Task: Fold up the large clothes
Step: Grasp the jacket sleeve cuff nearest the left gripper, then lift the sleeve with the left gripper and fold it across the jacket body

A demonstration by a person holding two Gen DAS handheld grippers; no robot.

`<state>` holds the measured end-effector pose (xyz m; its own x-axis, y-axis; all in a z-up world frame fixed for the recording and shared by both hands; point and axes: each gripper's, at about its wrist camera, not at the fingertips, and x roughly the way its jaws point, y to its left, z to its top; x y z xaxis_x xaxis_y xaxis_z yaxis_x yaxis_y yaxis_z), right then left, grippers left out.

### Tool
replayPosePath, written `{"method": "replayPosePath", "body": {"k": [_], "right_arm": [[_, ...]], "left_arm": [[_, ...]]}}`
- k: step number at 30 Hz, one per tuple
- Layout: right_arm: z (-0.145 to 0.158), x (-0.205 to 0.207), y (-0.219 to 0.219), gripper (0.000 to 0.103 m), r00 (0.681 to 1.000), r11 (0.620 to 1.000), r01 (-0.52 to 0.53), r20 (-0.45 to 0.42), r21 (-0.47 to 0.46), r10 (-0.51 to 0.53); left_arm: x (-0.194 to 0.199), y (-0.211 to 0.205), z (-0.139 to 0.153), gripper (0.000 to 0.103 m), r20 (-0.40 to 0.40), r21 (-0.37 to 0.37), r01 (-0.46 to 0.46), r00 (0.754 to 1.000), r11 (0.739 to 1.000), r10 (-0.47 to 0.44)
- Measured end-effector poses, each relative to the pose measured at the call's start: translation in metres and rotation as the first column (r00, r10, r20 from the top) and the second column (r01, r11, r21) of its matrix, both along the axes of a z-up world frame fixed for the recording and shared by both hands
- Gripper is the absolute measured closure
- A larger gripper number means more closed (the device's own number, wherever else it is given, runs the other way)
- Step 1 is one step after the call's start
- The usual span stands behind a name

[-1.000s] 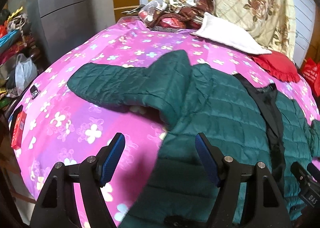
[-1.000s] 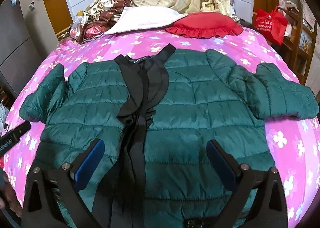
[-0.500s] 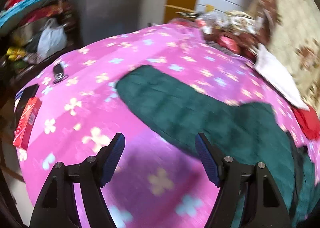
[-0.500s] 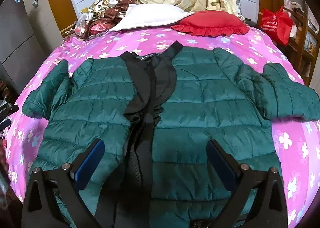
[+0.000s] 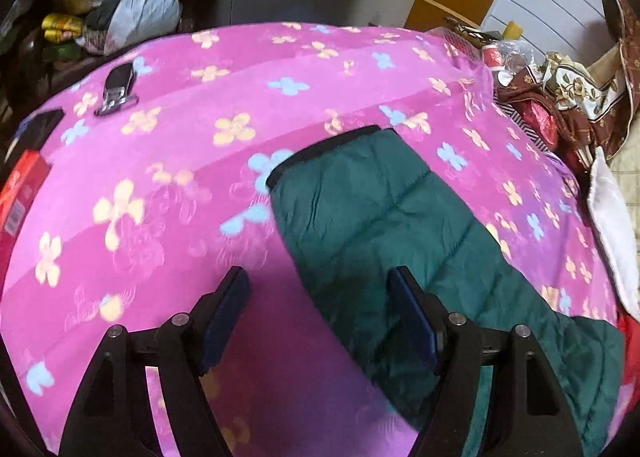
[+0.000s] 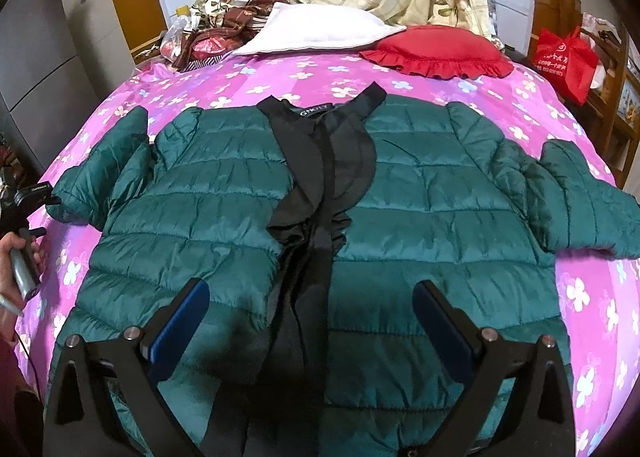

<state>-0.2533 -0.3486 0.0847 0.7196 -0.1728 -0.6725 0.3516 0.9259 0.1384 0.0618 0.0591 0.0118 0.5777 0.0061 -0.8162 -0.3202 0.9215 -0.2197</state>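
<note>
Left gripper (image 5: 320, 321) first: jaws spread wide, nothing clamped, hanging over the left sleeve (image 5: 380, 225) of the dark green quilted puffer jacket (image 6: 248, 217). The sleeve's lower edge lies between the two blue pads, but neither pad presses on it. From the gripper the sleeve runs out toward twelve o'clock, tipped a shade to eleven, its long axis ending in the black-trimmed cuff (image 5: 324, 149) and its shoulder end trailing back to five o'clock. That is the line that matters: to fold this sleeve inward, I judge the left gripper is the one placed for the pick, with the cuff straight ahead.

Right gripper (image 6: 312, 321) next: also wide apart and empty, poised over the lower front of the jacket, the black centre placket (image 6: 316, 193) running to twelve o'clock between its fingers. The jacket lies front-up and spread on the pink flowered bedspread (image 6: 580, 297), collar at twelve, the right sleeve (image 6: 580, 201) out at two o'clock, well apart from this gripper.

Writing: a small label (image 6: 314, 111) at the collar carries pale letters, too small to read surely. At two o'clock a red shopping bag (image 6: 564, 57) bears print I cannot make out.
</note>
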Motion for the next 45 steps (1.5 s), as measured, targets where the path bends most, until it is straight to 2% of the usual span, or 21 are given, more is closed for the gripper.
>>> {"method": "replayPosePath", "body": {"k": [5, 7, 8, 9, 10, 13, 16, 21, 26, 31, 37, 40, 45], "right_arm": [[-0.006, 0.010, -0.001, 0.000, 1.000, 1.000, 0.000, -0.025, -0.010, -0.001], [-0.007, 0.012, -0.003, 0.000, 0.999, 1.000, 0.004, -0.033, -0.008, -0.005], [-0.007, 0.012, -0.003, 0.000, 0.999, 1.000, 0.005, -0.033, -0.005, -0.005], [-0.008, 0.012, -0.004, 0.000, 0.999, 1.000, 0.006, -0.034, 0.000, -0.006], [-0.007, 0.012, -0.005, 0.000, 0.999, 1.000, 0.007, -0.034, 0.003, -0.007], [-0.006, 0.008, -0.005, 0.000, 0.999, 1.000, 0.007, -0.032, 0.004, -0.006], [-0.002, 0.001, -0.005, 0.000, 1.000, 1.000, 0.010, -0.023, 0.000, -0.010], [0.009, -0.016, -0.009, 0.000, 1.000, 1.000, 0.023, 0.013, 0.013, -0.023], [0.016, -0.032, -0.014, 0.000, 0.999, 0.999, 0.033, 0.025, 0.006, -0.033], [0.022, -0.052, -0.029, 0.000, 0.997, 0.998, 0.063, 0.044, 0.012, -0.064], [0.024, -0.071, -0.048, 0.000, 0.993, 0.993, 0.092, 0.062, 0.069, -0.096], [0.025, -0.077, -0.053, 0.000, 0.992, 0.993, 0.102, 0.065, 0.063, -0.106], [0.024, -0.086, -0.063, 0.000, 0.990, 0.991, 0.123, 0.067, 0.053, -0.127]], "left_arm": [[0.009, -0.008, -0.003, 0.052, 0.001, 0.075, 0.037, 0.999, 0.996, -0.037], [0.009, -0.011, -0.002, 0.080, 0.024, 0.080, 0.068, 0.997, 0.994, -0.070], [0.008, -0.013, 0.000, 0.100, 0.032, 0.084, 0.087, 0.995, 0.993, -0.090], [0.007, -0.014, 0.003, 0.103, 0.030, 0.102, 0.088, 0.995, 0.991, -0.092], [0.004, -0.014, 0.009, 0.103, 0.040, 0.108, 0.085, 0.995, 0.990, -0.090], [-0.012, -0.012, 0.035, 0.103, 0.100, 0.063, 0.096, 0.990, 0.993, -0.102], [-0.035, -0.023, 0.069, 0.103, 0.177, 0.082, 0.147, 0.971, 0.986, -0.159], [-0.082, -0.058, 0.126, 0.103, 0.276, 0.120, 0.273, 0.914, 0.955, -0.296], [-0.116, -0.095, 0.153, 0.103, 0.307, 0.129, 0.368, 0.868, 0.921, -0.390], [-0.147, -0.135, 0.170, 0.103, 0.326, 0.166, 0.452, 0.814, 0.876, -0.482], [-0.181, -0.182, 0.174, 0.103, 0.320, 0.177, 0.550, 0.752, 0.816, -0.576], [-0.198, -0.209, 0.167, 0.103, 0.297, 0.185, 0.601, 0.720, 0.778, -0.627], [-0.222, -0.254, 0.143, 0.103, 0.245, 0.170, 0.670, 0.681, 0.722, -0.690]]}}
